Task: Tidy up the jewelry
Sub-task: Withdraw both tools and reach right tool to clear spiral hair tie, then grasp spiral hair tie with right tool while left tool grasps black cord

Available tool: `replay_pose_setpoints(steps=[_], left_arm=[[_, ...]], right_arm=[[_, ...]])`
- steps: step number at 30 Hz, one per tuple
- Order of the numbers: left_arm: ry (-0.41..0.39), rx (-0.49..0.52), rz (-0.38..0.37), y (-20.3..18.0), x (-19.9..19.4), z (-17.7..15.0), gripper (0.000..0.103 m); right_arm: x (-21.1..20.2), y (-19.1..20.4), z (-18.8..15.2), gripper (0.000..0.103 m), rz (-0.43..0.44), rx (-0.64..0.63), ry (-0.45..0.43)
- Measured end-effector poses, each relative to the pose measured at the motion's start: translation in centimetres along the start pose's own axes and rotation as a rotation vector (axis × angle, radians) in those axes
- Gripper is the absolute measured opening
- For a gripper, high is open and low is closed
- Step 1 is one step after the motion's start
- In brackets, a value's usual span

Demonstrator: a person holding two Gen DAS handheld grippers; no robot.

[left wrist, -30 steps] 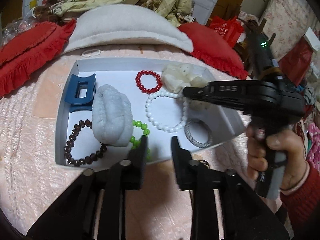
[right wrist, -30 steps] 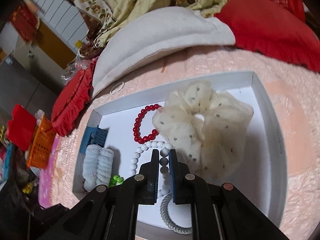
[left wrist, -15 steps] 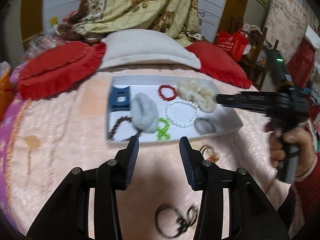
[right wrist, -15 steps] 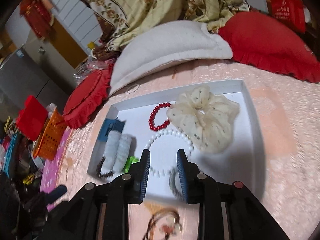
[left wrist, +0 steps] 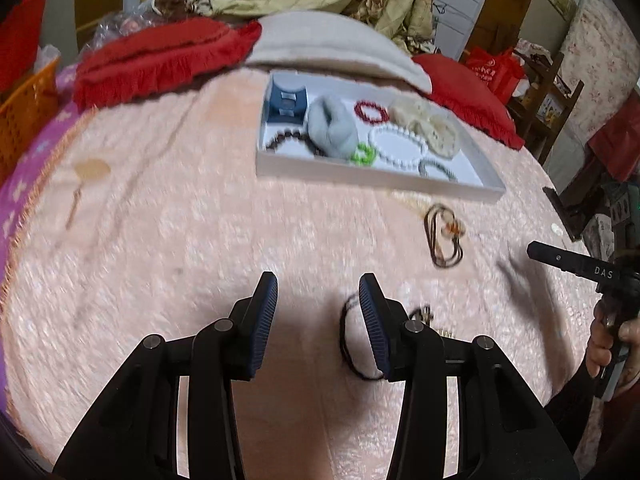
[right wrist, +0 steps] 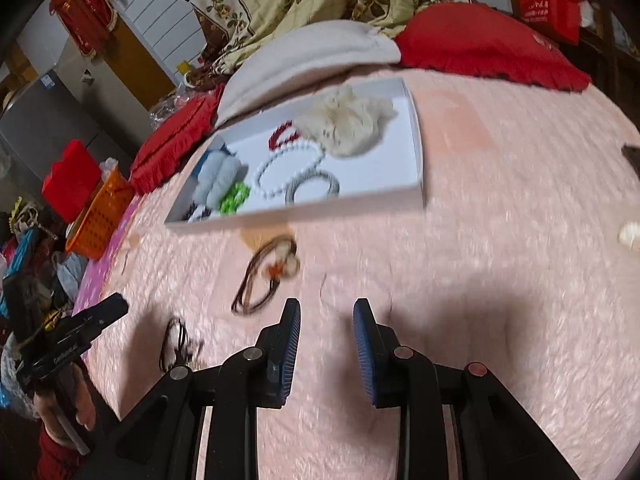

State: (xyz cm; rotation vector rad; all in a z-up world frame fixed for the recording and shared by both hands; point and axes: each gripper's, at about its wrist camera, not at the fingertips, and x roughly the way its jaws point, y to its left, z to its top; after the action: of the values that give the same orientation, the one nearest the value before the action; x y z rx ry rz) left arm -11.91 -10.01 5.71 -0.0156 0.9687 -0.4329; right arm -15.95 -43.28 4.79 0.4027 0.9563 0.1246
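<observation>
A white tray [left wrist: 376,178] on the pink bedspread holds a blue hair claw [left wrist: 286,104], a grey scrunchie [left wrist: 332,128], a cream scrunchie [right wrist: 348,124], and red, white, green and brown bead bracelets. Two brown cord pieces lie outside it: one with an orange charm [left wrist: 442,236], also in the right wrist view [right wrist: 268,276], and a dark one [left wrist: 352,336] beside my left gripper's right finger. My left gripper [left wrist: 318,292] is open and empty above the bedspread. My right gripper [right wrist: 326,316] is open and empty, just right of the charm cord.
Red cushions [left wrist: 160,56] and a white pillow [left wrist: 332,48] lie behind the tray. An orange basket [right wrist: 100,216] stands off the bed's left side. A small pale object [right wrist: 628,234] lies at the right edge.
Both grippers have pulled back from the tray toward the near bedspread and opened wider. The right gripper, shut a second ago, is now open. The loose cord pieces have come into view.
</observation>
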Motion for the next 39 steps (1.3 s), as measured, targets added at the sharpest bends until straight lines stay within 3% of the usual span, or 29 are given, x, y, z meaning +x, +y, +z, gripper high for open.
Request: replay_pose_setpoints(steps=[6,11,20,28,33,35,37,39], left_arm=[[0.053,0.029,0.005,-0.7,2.1,-1.7,0.042],[0.07,0.039,-0.005,-0.5,3.3,-1.8,0.042],[0.045,0.095,-0.022,-1.4,3.8,-1.8,0.042],[0.028,0.168,0.002,-3.0,4.3,-2.0,0.041],[0.022,0.182,-0.011,-3.7,4.3,-2.4,0.008],[0.027,0.167,-0.028,-3.6,4.3,-2.4,0.004],[0.035,0.149,-0.046,-3.5,4.2,-2.3,0.004],[0.032,0.126,-0.058,-3.2,3.7,-2.3,0.003]], right_arm=[[1.9,2.2,-1.5,0.026,0.069,-0.034,0.03],[3.5,7.2,-3.5,0.026,0.131,-0.182,0.053],[5.4,13.0,-6.6,0.026,0.085,-0.423,0.042],[6.3,12.7,-7.7,0.026,0.041,-0.435,0.06],[6.2,12.2,-7.7,0.026,0.065,-0.389,0.05],[6.1,12.3,-7.8,0.025,0.065,-0.38,0.042],[6.3,12.6,-7.9,0.012,0.065,-0.383,0.056],[6.2,12.8,-8.0,0.01,0.064,-0.388,0.057]])
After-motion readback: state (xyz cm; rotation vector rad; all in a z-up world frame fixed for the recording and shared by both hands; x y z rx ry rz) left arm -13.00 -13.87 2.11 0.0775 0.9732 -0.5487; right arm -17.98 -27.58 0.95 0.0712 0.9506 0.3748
